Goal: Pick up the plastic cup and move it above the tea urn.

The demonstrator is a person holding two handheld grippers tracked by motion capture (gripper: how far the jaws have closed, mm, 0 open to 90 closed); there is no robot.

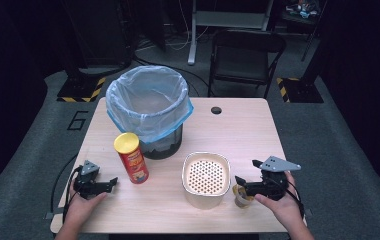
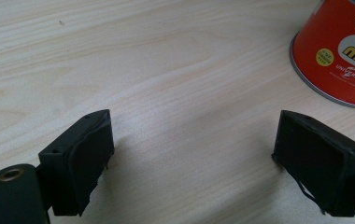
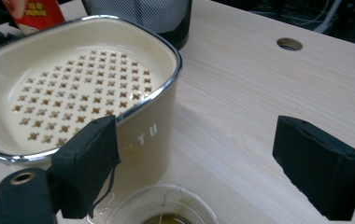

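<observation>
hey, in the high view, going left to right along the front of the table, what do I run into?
left gripper → red chip can → cream perforated container → small clear cup → right gripper, its open jaws around the cup.

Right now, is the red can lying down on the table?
No, the red can stands upright on the table, yellow lid on top.

High view overlooks the table [image 1: 238,130]; 2 gripper views skim it closely.
</observation>
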